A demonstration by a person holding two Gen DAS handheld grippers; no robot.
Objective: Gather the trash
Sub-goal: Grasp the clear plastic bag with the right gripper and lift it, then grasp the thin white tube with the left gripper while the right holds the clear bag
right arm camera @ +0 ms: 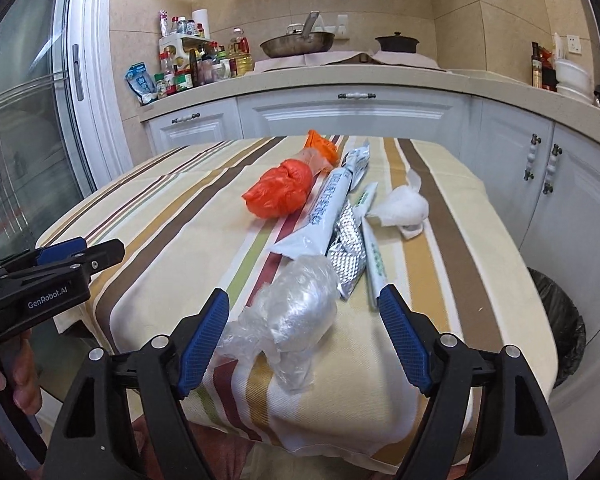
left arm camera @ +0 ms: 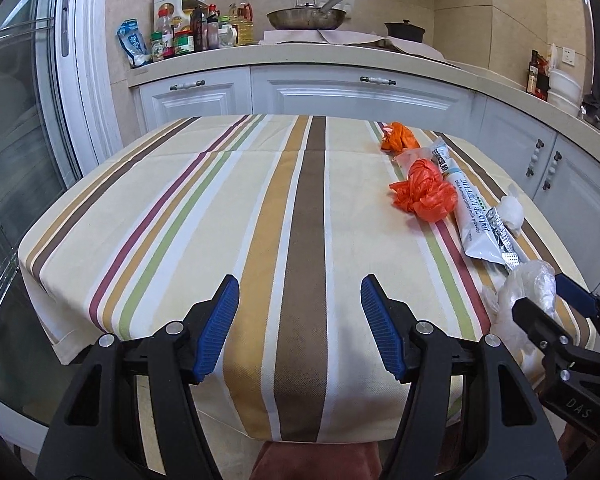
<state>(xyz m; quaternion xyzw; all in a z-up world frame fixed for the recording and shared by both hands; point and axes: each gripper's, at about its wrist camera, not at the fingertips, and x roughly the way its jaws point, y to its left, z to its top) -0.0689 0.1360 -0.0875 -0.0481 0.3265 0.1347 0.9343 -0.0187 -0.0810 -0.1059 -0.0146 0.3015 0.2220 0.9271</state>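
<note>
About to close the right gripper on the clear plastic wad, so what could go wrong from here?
1. The clear plastic wad sits at the table's near edge; a nudge might push it off.
2. It touches the white sachet and foil pack, which could drag along.
3. The bin stands low to the right, so a loose grip may drop it short.

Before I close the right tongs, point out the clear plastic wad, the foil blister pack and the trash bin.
clear plastic wad (right arm camera: pixel 296 312), right wrist view, its bulging middle.
foil blister pack (right arm camera: pixel 346 248), right wrist view, its crinkled centre.
trash bin (right arm camera: pixel 560 320), right wrist view, its black liner.
</note>
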